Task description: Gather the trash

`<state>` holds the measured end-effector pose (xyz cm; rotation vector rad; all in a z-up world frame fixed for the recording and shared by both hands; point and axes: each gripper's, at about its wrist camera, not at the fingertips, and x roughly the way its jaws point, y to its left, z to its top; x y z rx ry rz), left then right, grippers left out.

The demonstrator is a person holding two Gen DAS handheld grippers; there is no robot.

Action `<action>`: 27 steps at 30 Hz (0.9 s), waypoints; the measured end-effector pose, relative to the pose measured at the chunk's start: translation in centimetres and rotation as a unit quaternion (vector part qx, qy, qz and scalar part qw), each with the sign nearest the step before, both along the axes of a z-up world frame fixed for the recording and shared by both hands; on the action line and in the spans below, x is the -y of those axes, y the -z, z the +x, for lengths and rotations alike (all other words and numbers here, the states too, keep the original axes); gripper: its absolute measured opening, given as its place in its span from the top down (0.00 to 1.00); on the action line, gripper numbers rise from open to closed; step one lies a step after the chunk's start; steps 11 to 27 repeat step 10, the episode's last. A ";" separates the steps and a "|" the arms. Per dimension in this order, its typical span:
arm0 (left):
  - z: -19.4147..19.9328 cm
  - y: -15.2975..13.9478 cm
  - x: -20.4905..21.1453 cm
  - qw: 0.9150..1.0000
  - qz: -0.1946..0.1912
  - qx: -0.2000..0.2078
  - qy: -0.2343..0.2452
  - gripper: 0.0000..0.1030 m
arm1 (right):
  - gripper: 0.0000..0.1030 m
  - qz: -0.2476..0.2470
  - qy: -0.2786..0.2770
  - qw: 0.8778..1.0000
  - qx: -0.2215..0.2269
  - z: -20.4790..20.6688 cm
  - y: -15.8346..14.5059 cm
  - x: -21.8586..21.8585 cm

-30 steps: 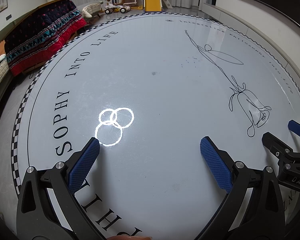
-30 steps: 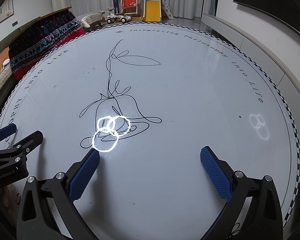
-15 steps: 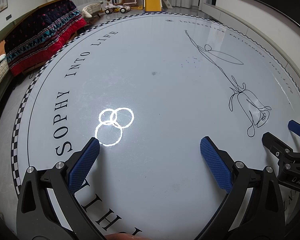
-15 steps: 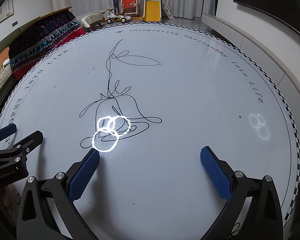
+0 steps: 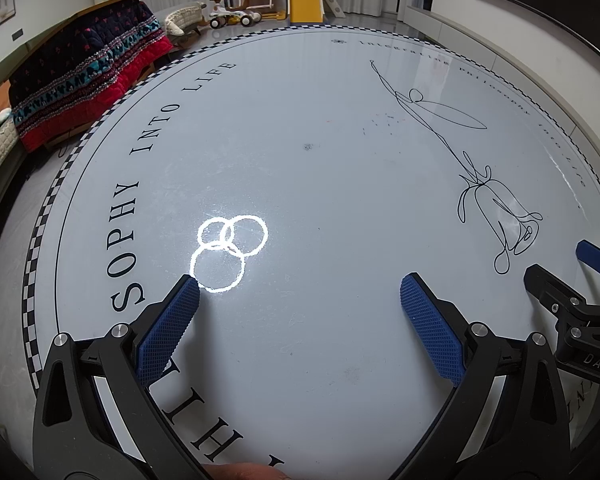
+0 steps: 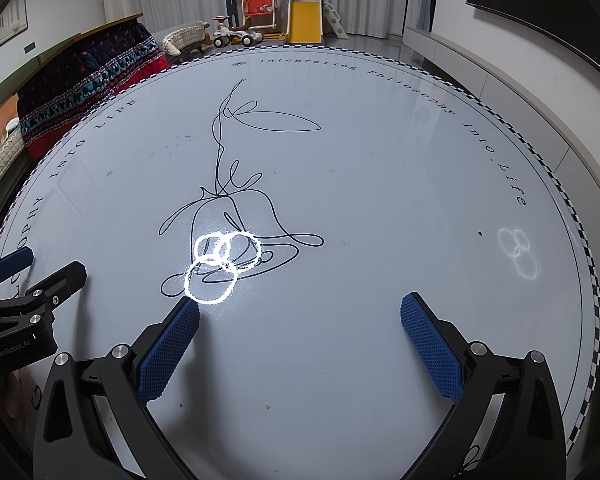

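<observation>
Hovering low over the round white bench (image 5: 340,184), the left tongs (image 5: 300,292) stand spread wide with nothing between their blue pads, and nothing has shifted from the frames a second back: same pose, same view. The right tongs (image 6: 300,312) are likewise spread and empty, unmoved over the same interval. Each pair shows in the other's view, the right tongs (image 5: 572,280) at the right edge and the left tongs (image 6: 32,276) at the left edge, side by side near the bench's near edge.

No trash is visible on the bench in either view. The surface carries only its printed lettering, the line-drawn flower (image 6: 236,216), lamp reflections (image 5: 228,252) and a few small specks, including a crumb (image 6: 266,406) near the right tongs, too small to identify. A blanket (image 5: 88,80) and toys (image 6: 276,12) lie beyond the far edge.

Judgement: with no movement and no target in sight, collection has either not started or must locate its item off-frame.
</observation>
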<state>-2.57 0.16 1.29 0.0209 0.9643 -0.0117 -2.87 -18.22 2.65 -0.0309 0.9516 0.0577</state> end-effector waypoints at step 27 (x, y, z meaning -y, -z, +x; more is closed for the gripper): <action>0.0 0.0 0.1 1.000 0.000 0.000 0.000 0.06 | 0.03 0.000 0.000 1.000 0.000 0.0 0.0 0.0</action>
